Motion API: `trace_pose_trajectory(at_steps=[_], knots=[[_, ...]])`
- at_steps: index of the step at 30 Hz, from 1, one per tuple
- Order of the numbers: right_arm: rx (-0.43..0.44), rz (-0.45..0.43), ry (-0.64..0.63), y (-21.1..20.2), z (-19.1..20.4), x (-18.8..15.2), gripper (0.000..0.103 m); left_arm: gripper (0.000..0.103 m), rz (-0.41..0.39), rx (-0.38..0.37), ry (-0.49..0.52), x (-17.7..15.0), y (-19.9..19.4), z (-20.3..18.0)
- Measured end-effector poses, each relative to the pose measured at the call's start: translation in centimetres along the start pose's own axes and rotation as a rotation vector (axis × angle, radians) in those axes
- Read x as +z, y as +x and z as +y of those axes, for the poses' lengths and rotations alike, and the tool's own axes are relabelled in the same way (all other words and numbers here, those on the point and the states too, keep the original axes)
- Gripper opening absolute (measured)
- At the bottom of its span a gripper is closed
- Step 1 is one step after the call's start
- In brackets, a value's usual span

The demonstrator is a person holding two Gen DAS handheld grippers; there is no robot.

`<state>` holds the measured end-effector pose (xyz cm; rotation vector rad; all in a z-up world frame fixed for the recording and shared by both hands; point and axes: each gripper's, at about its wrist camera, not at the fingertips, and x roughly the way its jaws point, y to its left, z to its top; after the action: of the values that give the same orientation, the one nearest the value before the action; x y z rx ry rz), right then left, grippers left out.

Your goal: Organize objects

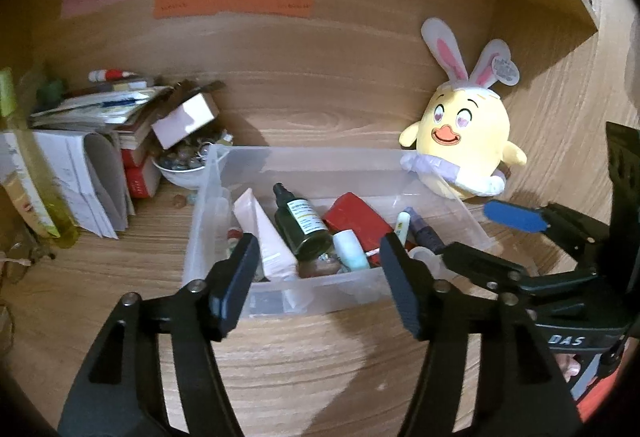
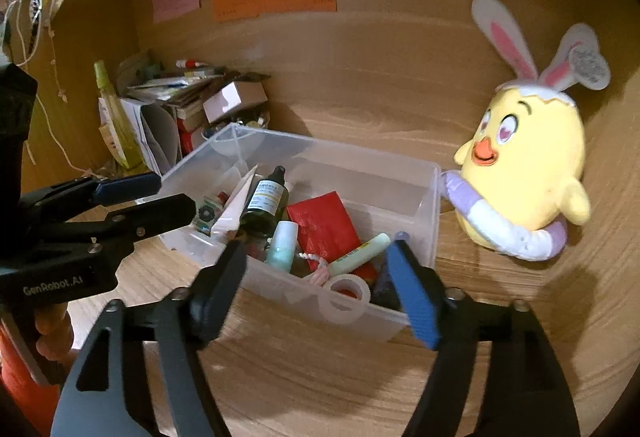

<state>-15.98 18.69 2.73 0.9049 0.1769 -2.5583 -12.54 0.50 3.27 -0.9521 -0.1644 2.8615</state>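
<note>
Both grippers, left (image 1: 318, 285) and right (image 2: 320, 289), open, empty, frame bottom. I'd keep clear of bin (image 1: 320, 161) rim; chick (image 1: 466, 141) right, untouched.

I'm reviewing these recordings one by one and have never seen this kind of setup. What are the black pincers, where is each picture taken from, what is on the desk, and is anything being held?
There is no robot here. A person holds a two-finger gripper in each hand, and each gripper carries a wide-angle camera that looks forward along its fingers. One picture comes from the left gripper, the other from the right gripper; each also shows the other gripper at its edge.

On the wooden desk stands a clear plastic box holding a dark green bottle, a red packet, a white tube and other small items. Beside it sits a yellow chick toy with rabbit ears. At the back left lie a stack of papers and books and a small bowl.

Both grippers are open and hold nothing.
</note>
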Motion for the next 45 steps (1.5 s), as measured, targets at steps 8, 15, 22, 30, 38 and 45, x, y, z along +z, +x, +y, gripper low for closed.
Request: trace_pose_trajectory(at_steps=[8, 15, 22, 30, 38, 45], knots=[[0.009, -0.024, -0.001, -1.7, 0.4, -1.2, 0.082, 0.091, -0.034, 0.028, 0.011, -1.2, -1.8, 0.3], [0.004, -0.034, -0.009, -2.5, 0.9, -2.7, 0.083, 0.097, -0.05, 0.054, 0.013, -2.3, -2.7, 0.8], [0.015, -0.033, 0.009, -2.9, 1.1, -3.8, 0.084, 0.098, -0.046, 0.072, 0.026, -3.6, -2.8, 1.0], [0.038, -0.027, 0.046, -3.0, 0.9, -4.5, 0.084, 0.098, -0.038, 0.066, 0.046, -4.7, -2.9, 0.5], [0.046, -0.021, 0.057, -3.1, 0.9, -5.1, 0.084, 0.098, -0.028, 0.054, 0.045, -5.1, -2.7, 0.1], [0.049, -0.016, 0.065, -3.2, 0.9, -5.3, 0.084, 0.098, -0.023, 0.049, 0.041, -5.2, -2.5, 0.0]])
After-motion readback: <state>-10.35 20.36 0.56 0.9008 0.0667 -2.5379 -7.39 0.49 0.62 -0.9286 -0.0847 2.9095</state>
